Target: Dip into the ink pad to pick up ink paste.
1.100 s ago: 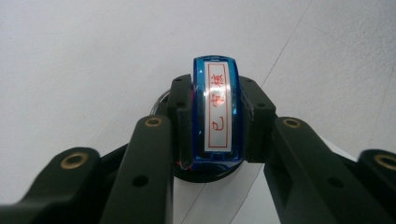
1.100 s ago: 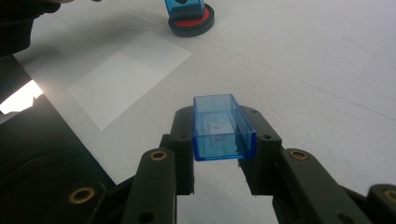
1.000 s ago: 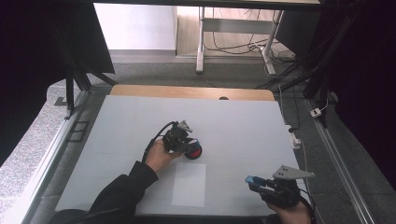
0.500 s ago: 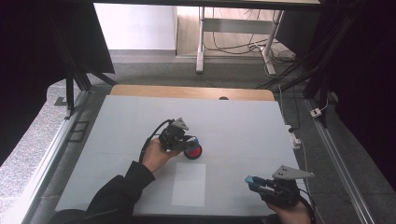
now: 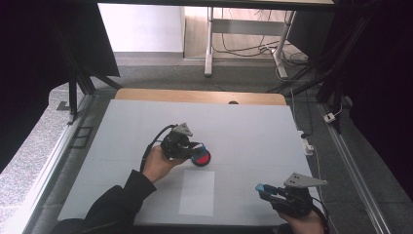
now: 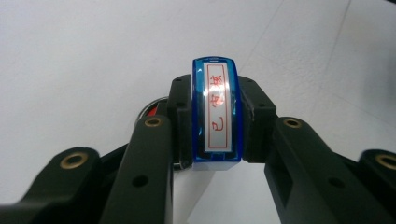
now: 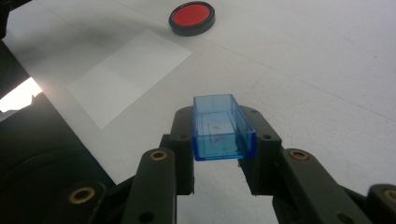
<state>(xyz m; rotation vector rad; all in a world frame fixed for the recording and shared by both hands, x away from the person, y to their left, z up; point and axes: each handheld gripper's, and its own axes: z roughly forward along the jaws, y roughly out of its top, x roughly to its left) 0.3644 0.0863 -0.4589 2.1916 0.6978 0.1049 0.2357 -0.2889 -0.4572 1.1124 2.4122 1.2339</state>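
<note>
Left gripper clamps stamp w/ jaws on its long sides over ink pad; right gripper holds cap; both likely light, rigid, slick plastic.

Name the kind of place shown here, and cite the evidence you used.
Probably a lab or workshop recording bench: a bare white table framed by metal rails, loose cables on the floor behind, and handheld grippers, left and right.
</note>
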